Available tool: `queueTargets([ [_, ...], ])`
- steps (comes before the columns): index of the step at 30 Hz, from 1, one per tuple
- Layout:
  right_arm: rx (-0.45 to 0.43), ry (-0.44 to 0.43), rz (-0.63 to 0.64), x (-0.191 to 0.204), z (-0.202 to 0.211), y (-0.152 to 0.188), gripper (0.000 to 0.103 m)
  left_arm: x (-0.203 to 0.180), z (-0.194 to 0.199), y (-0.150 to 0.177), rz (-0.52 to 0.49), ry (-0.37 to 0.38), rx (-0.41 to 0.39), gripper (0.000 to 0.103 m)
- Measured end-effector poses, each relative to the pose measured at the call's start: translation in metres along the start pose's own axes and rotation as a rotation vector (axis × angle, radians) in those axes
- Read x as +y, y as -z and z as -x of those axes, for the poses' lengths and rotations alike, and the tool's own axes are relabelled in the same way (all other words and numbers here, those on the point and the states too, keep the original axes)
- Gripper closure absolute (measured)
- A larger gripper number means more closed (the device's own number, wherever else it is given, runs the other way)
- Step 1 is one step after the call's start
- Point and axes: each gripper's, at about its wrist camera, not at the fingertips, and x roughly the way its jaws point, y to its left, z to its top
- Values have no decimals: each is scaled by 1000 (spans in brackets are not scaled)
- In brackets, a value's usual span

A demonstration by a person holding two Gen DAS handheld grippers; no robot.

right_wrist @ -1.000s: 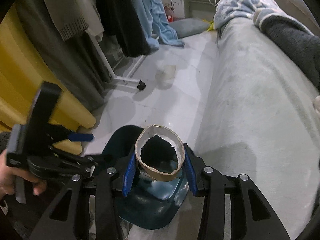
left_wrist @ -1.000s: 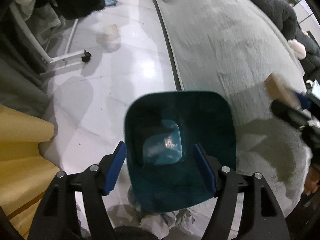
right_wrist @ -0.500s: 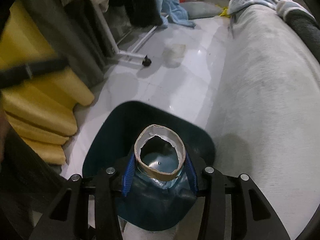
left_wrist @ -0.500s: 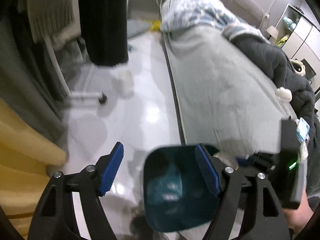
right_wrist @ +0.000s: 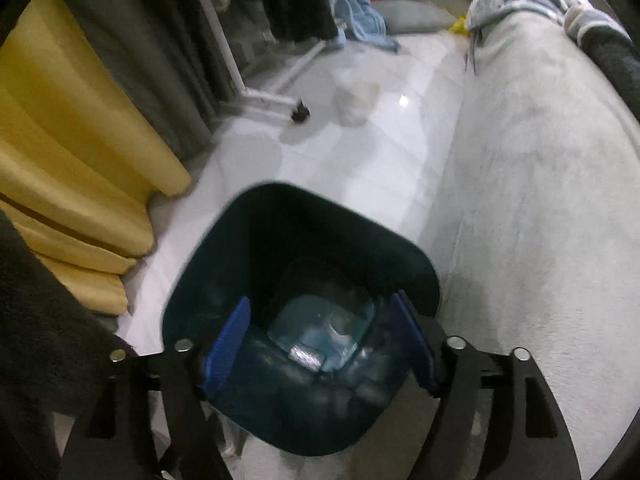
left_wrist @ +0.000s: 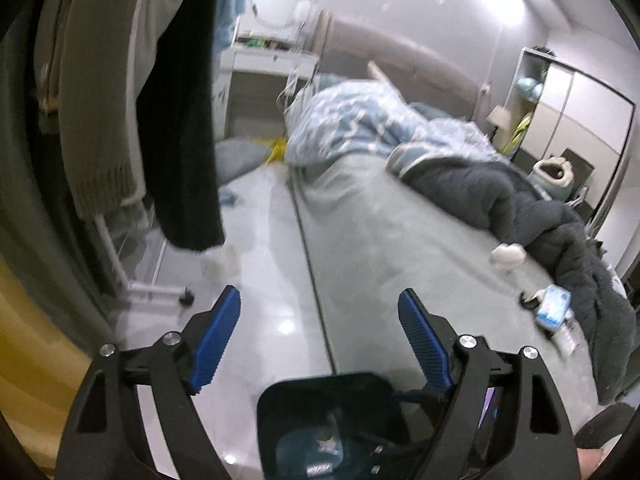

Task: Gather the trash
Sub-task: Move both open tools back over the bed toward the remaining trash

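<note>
A dark teal trash bin (right_wrist: 256, 240) stands on the white floor by the bed. My right gripper (right_wrist: 320, 340) is open and empty, fingers down inside the bin's mouth. Crumpled pale trash (right_wrist: 320, 340) lies at the bin's bottom. The cardboard roll is not in view. My left gripper (left_wrist: 320, 340) is open and empty, raised and pointing across the room. The bin (left_wrist: 332, 428) shows at that view's bottom edge. A blue-white packet (left_wrist: 554, 312) lies on the bed at the right.
A grey bed (right_wrist: 540, 200) runs along the right, with a dark blanket (left_wrist: 520, 208) and blue quilt (left_wrist: 360, 124). Yellow curtains (right_wrist: 60, 140) and a clothes rack (right_wrist: 260, 96) are at the left. A pale cup-like item (right_wrist: 356, 100) sits on the floor.
My right gripper opened and the cardboard roll left it. The right gripper lowered into the bin. My left gripper swung up and away from the bin toward the bed.
</note>
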Motion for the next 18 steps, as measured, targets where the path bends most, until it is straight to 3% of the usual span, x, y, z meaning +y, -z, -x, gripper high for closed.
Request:
queueTargets([
  [6,-136,29,9,-10,49,1,11,-35,19,-6,-117,4,-97,11],
  [18,-332,118,-39,-56,126,36,3,-94,27,-8,-163,92,-174,5],
])
